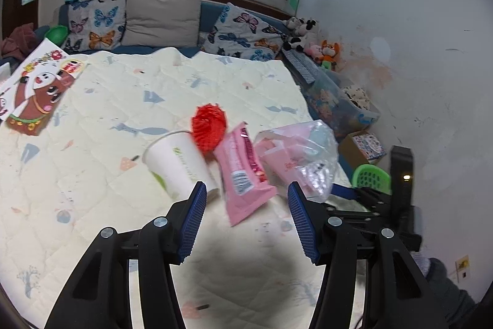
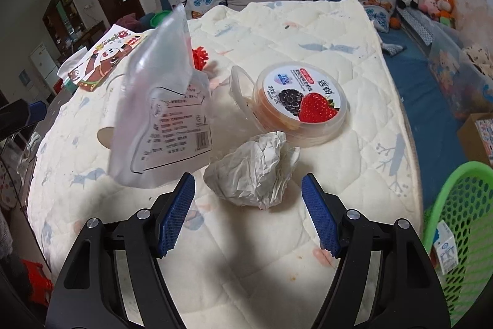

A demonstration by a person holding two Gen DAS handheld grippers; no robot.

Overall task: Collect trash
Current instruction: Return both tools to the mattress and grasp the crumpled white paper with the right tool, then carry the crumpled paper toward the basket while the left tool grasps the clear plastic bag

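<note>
Right wrist — crumpled paper near quilt edge

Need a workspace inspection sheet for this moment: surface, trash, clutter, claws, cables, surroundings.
Surface: quilted cream cover, printed, laid flat.
Job's things: paper cup on its side; pink wrapper; clear plastic bag; crumpled paper; fruit-print tub tipped, lid open.
Clutter: red spiky ball; cartoon picture card.
Claws: left claw open, empty, short of the pink wrapper; right claw open, empty, just before the crumpled paper.
Cables: nothing seen.
Surroundings: green basket at the right edge with a small carton inside; cushions; plush toys.
</note>
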